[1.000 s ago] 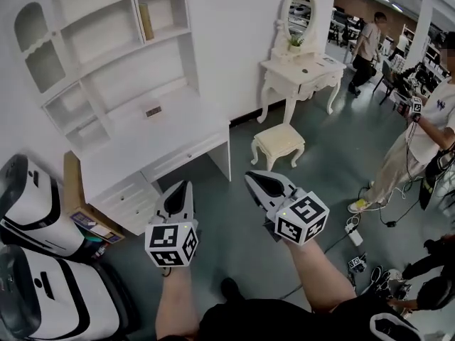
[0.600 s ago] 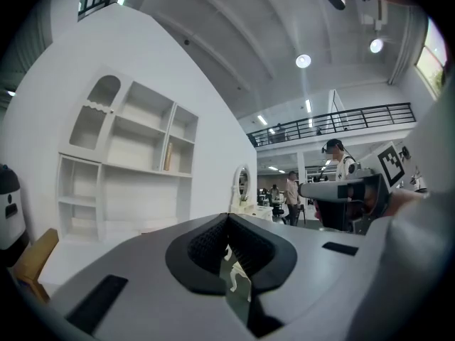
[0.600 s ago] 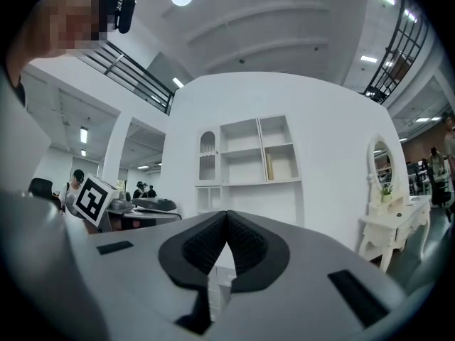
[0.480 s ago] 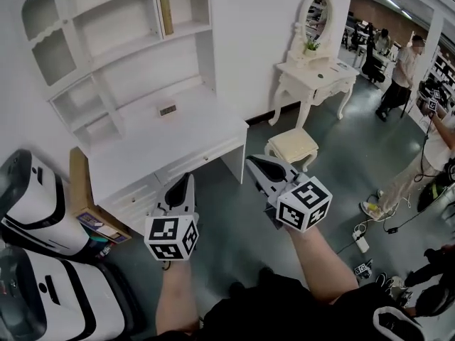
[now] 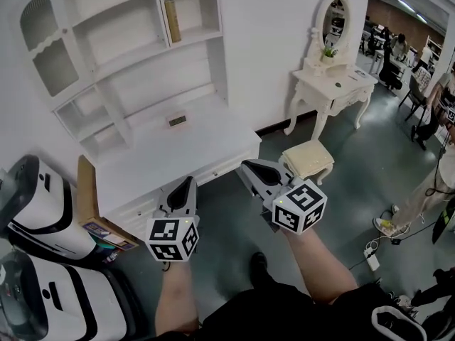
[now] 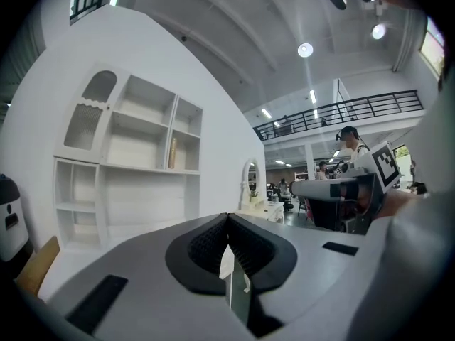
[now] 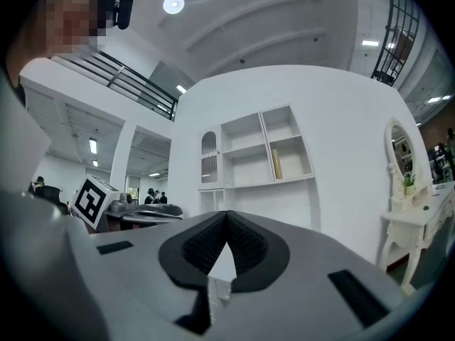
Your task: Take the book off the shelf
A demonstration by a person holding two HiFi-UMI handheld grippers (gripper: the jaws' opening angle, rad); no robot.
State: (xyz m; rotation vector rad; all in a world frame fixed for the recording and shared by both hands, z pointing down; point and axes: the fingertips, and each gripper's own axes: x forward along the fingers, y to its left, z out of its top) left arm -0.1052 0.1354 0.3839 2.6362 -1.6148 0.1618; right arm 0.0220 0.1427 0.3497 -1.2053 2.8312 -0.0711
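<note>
Right gripper point(image 5: 247, 167) and left gripper point(image 5: 186, 185) both pressed together, empty, hovering well below book point(image 5: 173, 21). Best: closing in, spreading right jaws, pinching spine squarely, pulling straight off shelf point(image 5: 202, 35).

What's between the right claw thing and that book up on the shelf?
In the head view, only the white desk top and the empty lower tier of the shelf unit lie between the shut right gripper and the book.

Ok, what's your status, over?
Left tool, right tool: shut, empty, short of white desk. Thin tan book upright on top right shelf, untouched. Nothing blocking.
</note>
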